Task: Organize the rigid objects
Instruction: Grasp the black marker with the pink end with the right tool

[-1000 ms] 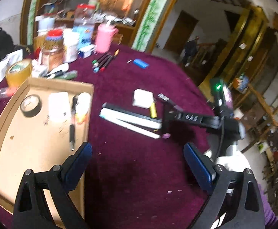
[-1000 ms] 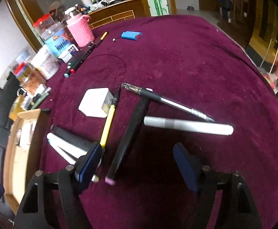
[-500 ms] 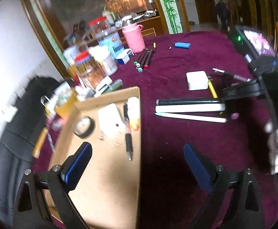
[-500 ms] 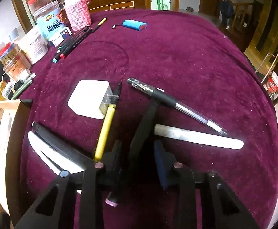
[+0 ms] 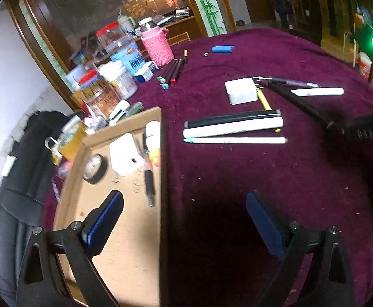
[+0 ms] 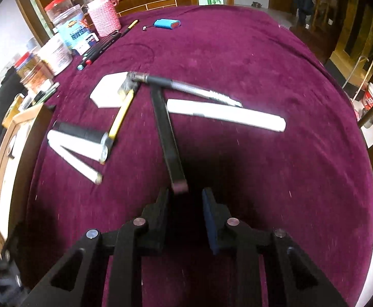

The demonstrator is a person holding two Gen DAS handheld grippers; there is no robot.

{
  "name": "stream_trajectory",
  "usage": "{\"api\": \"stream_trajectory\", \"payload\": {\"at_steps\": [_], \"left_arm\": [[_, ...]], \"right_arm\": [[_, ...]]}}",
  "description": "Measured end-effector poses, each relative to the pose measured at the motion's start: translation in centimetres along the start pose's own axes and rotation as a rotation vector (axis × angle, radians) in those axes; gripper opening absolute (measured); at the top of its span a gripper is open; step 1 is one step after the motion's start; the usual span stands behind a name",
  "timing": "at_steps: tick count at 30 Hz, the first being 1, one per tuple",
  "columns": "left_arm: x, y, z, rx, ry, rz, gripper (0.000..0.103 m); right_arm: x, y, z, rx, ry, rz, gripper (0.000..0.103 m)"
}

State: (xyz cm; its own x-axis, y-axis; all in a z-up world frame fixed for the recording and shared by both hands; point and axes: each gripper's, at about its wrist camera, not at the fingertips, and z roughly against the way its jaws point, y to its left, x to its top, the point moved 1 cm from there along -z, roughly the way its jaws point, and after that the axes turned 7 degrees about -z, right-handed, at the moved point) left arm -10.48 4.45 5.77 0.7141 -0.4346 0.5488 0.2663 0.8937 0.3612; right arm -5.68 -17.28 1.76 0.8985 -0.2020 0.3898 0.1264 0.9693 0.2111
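Observation:
A long black stick with a pink end (image 6: 167, 138) lies tilted on the maroon cloth; its pink end sits just ahead of my right gripper (image 6: 185, 204), whose jaws stand narrowly apart and do not touch it. The stick also shows in the left wrist view (image 5: 296, 102), running into the dark right gripper (image 5: 365, 128). My left gripper (image 5: 183, 220) is open and empty above the edge of a cardboard tray (image 5: 125, 255). A black tube (image 5: 232, 119), a white tube (image 5: 233, 129) and a thin white pen (image 5: 235, 140) lie side by side.
A white block (image 6: 109, 92), a yellow pen (image 6: 120, 120), a grey pen (image 6: 186, 89) and a white tube (image 6: 224, 113) lie ahead. The tray holds a tape roll (image 5: 94, 168), a white box (image 5: 125, 157) and a pen (image 5: 149, 184). Jars (image 5: 114, 76) and a pink cup (image 5: 157, 47) crowd the far left.
My right gripper's jaws opened a little and drew back, so the black stick's pink end now lies just in front of them. The left gripper swung slightly right.

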Motion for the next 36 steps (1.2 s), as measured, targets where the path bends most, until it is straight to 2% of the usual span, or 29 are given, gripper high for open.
{"api": "stream_trajectory", "payload": {"at_steps": [4, 5, 8, 9, 10, 11, 12, 14, 17, 21, 23, 25, 27, 31, 36], "left_arm": [[-0.1, 1.6, 0.8, -0.175, -0.039, 0.118, 0.097], [-0.2, 1.9, 1.2, -0.197, -0.059, 0.144, 0.097], [-0.2, 3.2, 2.8, -0.224, -0.144, 0.204, 0.097], [-0.3, 3.7, 3.4, -0.241, -0.18, 0.229, 0.097], [-0.2, 4.1, 3.6, -0.253, -0.193, 0.243, 0.097], [-0.2, 4.5, 3.7, -0.279, -0.197, 0.267, 0.097], [-0.2, 4.8, 3.6, -0.303, -0.192, 0.29, 0.097], [-0.3, 5.3, 3.3, -0.343, -0.179, 0.334, 0.097], [-0.4, 5.4, 3.0, -0.363, -0.156, 0.36, 0.097], [-0.6, 4.8, 2.9, -0.362, -0.138, 0.35, 0.097], [-0.5, 4.4, 2.8, -0.369, -0.13, 0.339, 0.097], [-0.4, 3.9, 2.7, -0.372, -0.123, 0.323, 0.097], [-0.2, 3.3, 2.5, -0.38, -0.114, 0.306, 0.097], [0.3, 2.5, 1.5, -0.419, -0.077, 0.292, 0.097], [1.9, 1.1, -1.2, -0.498, 0.016, 0.309, 0.096]], "right_arm": [[-1.0, -0.4, 0.7, 0.027, -0.022, 0.007, 0.028], [-1.1, -0.4, 1.0, 0.026, -0.043, 0.01, 0.028], [-1.5, 0.1, 4.2, 0.019, -0.215, 0.045, 0.032], [-1.5, 0.4, 5.3, 0.01, -0.28, 0.059, 0.052], [-1.4, 0.6, 6.1, 0.012, -0.326, 0.06, 0.092], [-1.1, 0.7, 6.5, 0.031, -0.347, 0.049, 0.103], [-0.7, 0.7, 6.3, 0.049, -0.335, 0.041, 0.103], [0.9, 1.1, 4.7, 0.046, -0.247, 0.043, 0.102], [2.2, 2.8, 2.3, -0.066, -0.207, 0.123, 0.095], [3.7, 4.9, -1.0, -0.111, -0.134, 0.187, 0.079], [4.2, 5.3, -2.2, -0.118, -0.106, 0.183, 0.07], [4.8, 5.4, -3.4, -0.113, -0.083, 0.168, 0.055], [5.2, 5.2, -3.7, -0.085, -0.084, 0.143, 0.049], [4.8, 3.8, -2.9, -0.054, -0.086, 0.103, 0.019], [2.7, 1.0, -1.7, 0.017, -0.127, 0.036, 0.019]]}}
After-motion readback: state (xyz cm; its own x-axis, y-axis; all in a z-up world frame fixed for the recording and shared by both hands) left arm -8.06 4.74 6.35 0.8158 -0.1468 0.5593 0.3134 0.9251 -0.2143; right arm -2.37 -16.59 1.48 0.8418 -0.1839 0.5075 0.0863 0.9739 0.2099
